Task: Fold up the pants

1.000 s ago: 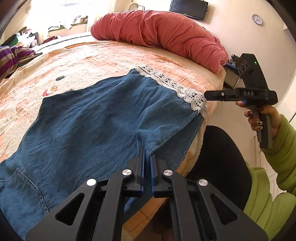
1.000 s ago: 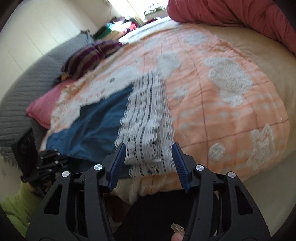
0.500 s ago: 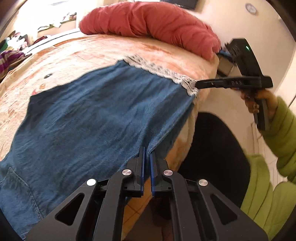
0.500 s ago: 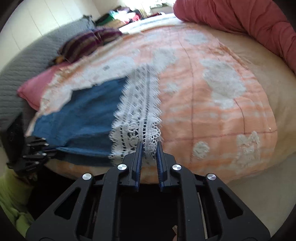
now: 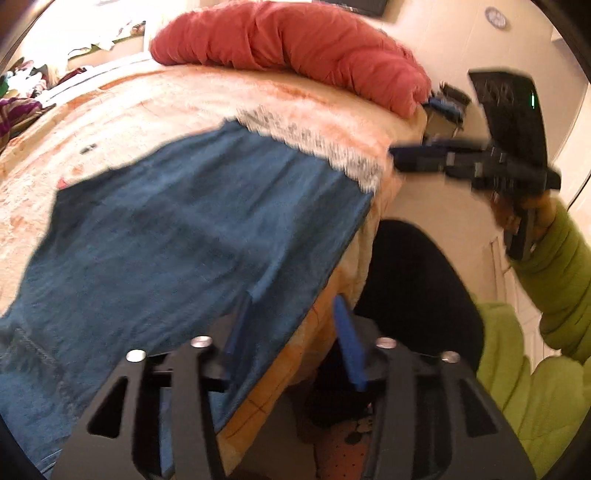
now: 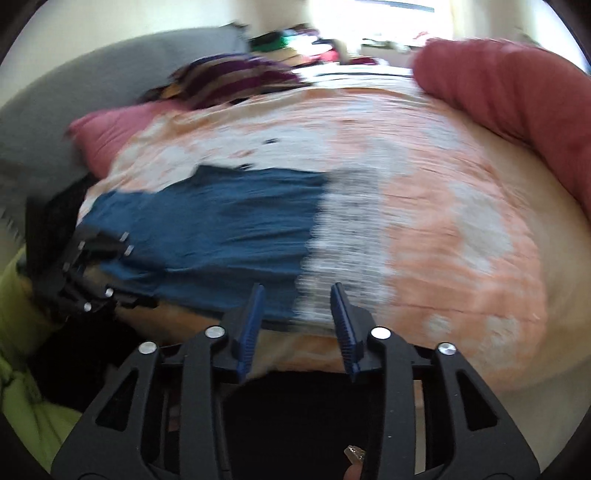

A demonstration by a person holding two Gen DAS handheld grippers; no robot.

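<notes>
Left wrist view: mounted behind the left gripper (image 5: 291, 332), aimed steeply down along its 2 fingers from the bed's (image 5: 155, 110) near edge, close over the pants (image 5: 184, 229), facing the red duvet (image 5: 295, 48) and the wall clock (image 5: 495, 17). Right wrist view: set behind the right gripper (image 6: 297, 325), also tilted down and close to the edge, facing across toward the striped pillow (image 6: 236, 75). Shared by both, though blurred: pants, lace hem (image 6: 343, 236), duvet, bedspread. Caught in each: the other gripper.
</notes>
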